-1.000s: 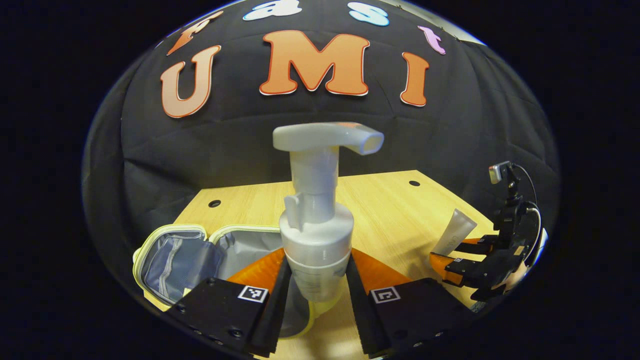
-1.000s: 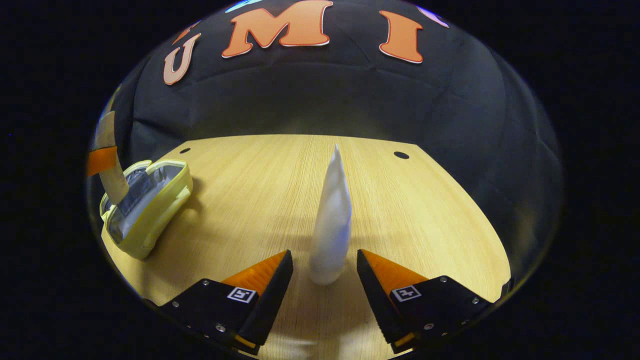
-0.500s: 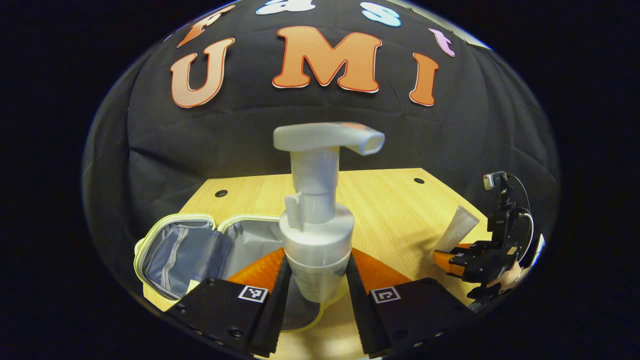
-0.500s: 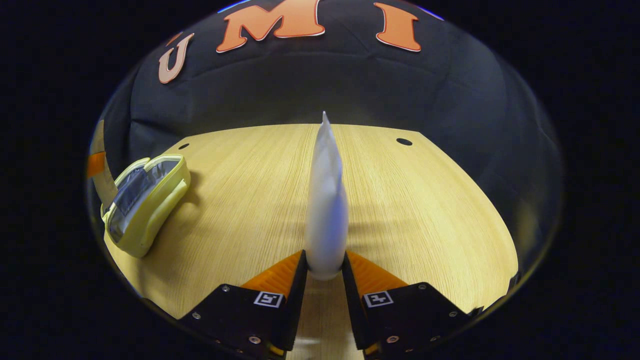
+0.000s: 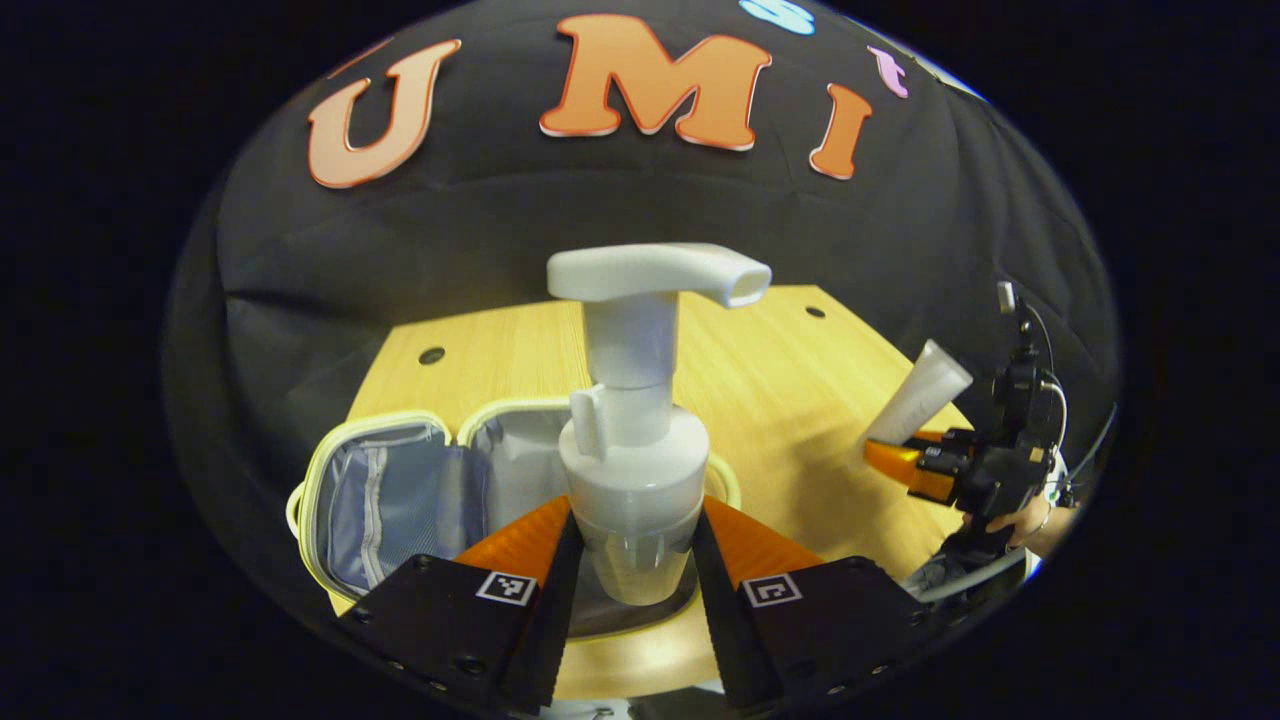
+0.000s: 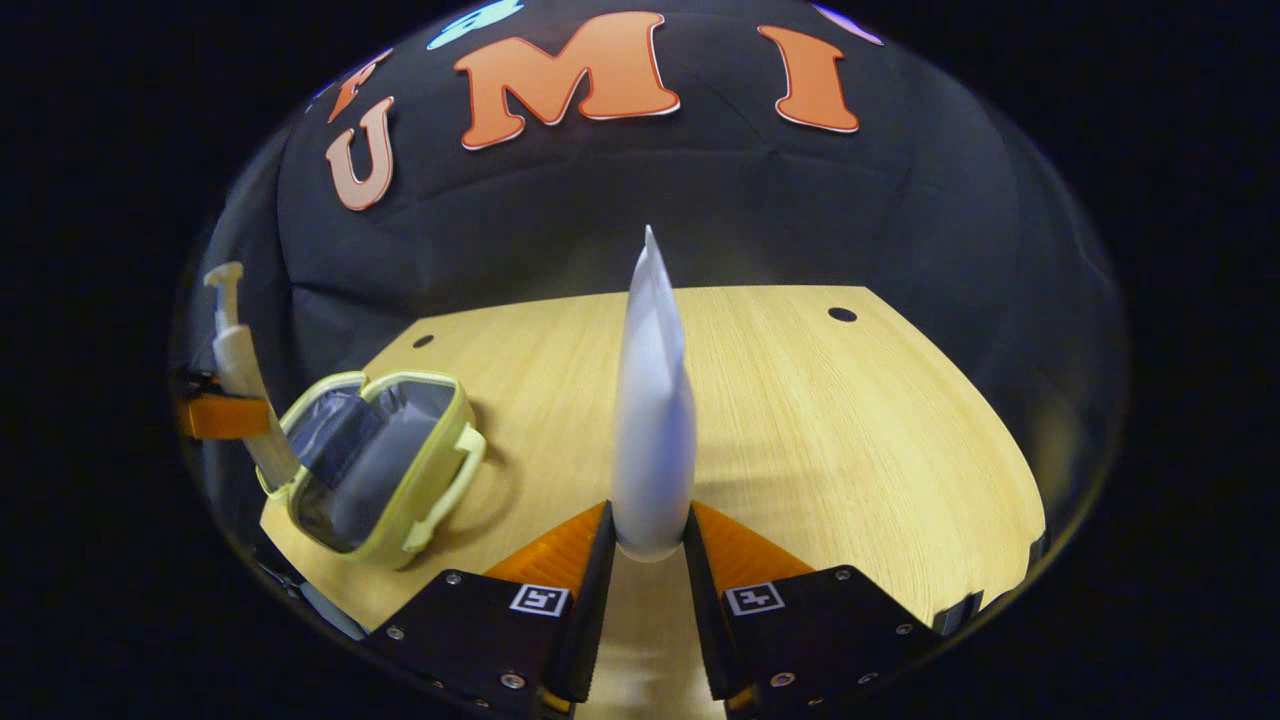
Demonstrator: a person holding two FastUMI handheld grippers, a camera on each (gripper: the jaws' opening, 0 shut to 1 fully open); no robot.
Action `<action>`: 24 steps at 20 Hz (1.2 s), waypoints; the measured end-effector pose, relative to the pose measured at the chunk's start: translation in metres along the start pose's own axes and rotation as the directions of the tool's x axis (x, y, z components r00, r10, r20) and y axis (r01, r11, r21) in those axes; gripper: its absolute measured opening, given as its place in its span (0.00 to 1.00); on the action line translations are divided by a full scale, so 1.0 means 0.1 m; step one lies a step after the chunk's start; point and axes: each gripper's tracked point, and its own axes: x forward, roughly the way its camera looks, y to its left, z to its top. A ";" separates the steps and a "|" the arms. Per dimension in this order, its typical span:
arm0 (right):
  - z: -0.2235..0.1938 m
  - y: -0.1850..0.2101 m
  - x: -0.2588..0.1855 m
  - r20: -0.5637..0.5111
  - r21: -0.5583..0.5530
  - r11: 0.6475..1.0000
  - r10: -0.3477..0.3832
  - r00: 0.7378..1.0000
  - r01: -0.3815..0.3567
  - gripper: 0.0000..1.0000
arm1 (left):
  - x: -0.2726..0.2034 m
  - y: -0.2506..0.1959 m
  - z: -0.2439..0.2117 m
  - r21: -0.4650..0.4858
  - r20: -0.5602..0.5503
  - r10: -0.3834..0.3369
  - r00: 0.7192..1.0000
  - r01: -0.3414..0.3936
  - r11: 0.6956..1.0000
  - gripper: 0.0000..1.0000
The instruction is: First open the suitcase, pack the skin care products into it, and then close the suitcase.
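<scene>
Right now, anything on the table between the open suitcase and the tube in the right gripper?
No. In the right gripper view, bare tabletop lies between the suitcase and the tube.

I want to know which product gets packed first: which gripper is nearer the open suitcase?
Left. The left gripper holds the pump bottle right above the open suitcase; the right gripper, holding the tube, is off to its side across the table.
</scene>
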 end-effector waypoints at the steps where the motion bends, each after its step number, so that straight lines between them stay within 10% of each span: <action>1: 0.04 0.07 -0.03 0.003 0.004 1.000 0.004 1.000 -0.004 0.43 | 0.04 0.11 -0.07 0.009 -0.059 -0.012 0.998 0.012 1.000 0.60; 14: 0.05 0.35 -0.32 -0.012 0.184 0.981 -0.065 0.998 0.066 0.43 | 0.91 0.65 -0.67 -0.008 -0.526 -0.065 0.848 0.071 0.997 0.60; 24: 0.11 0.41 -0.35 -0.049 0.190 0.975 -0.106 0.993 0.114 0.43 | 1.16 0.62 -0.79 -0.053 -0.561 -0.098 0.822 0.083 0.995 0.61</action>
